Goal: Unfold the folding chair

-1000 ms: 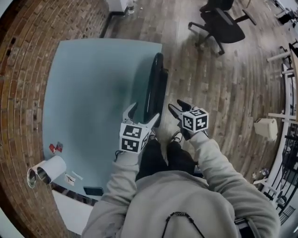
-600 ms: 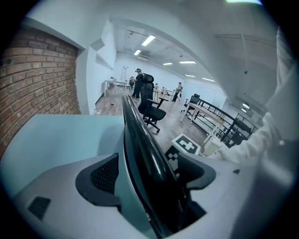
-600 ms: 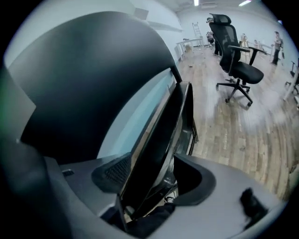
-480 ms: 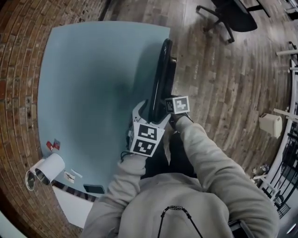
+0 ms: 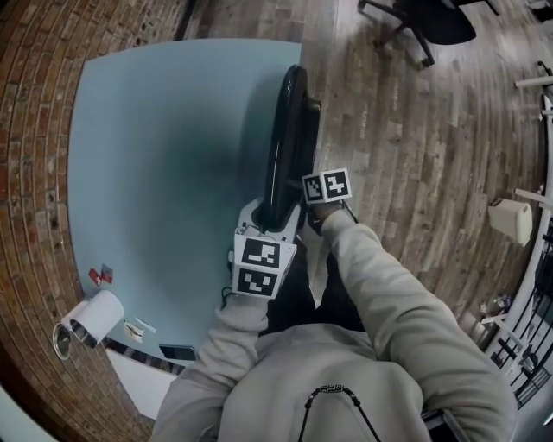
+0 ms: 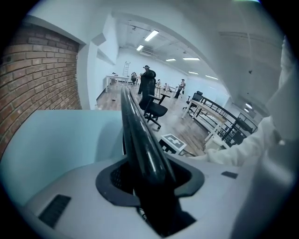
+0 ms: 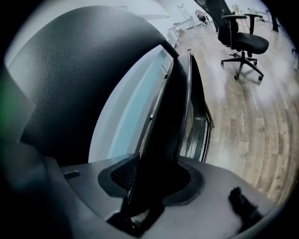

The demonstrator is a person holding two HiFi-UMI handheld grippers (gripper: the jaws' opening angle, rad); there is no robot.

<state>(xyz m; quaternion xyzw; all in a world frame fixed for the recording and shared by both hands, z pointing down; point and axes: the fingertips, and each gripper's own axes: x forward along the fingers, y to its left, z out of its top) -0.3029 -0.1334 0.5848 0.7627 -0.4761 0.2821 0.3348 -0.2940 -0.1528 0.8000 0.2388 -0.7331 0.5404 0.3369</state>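
Folding chair [image 5: 289, 129], folded flat, stands on edge on the wooden floor [image 5: 406, 164], just beside the pale blue worktop [image 5: 164, 155]. At its near end, the left hand-held gripper [image 6: 152, 176] has just been closing and is clamped on the glossy black top rim. Next to it, the right hand-held gripper [image 7: 152, 184] has likewise just been closing and grips a dark panel edge. A black office chair [image 5: 428, 22] stands well beyond.

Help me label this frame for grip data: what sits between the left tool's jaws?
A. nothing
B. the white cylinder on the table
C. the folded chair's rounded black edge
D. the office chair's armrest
C: in the left gripper view, the left tool, whose jaws have just been closing, is clamped on the rounded black edge of the folding chair.
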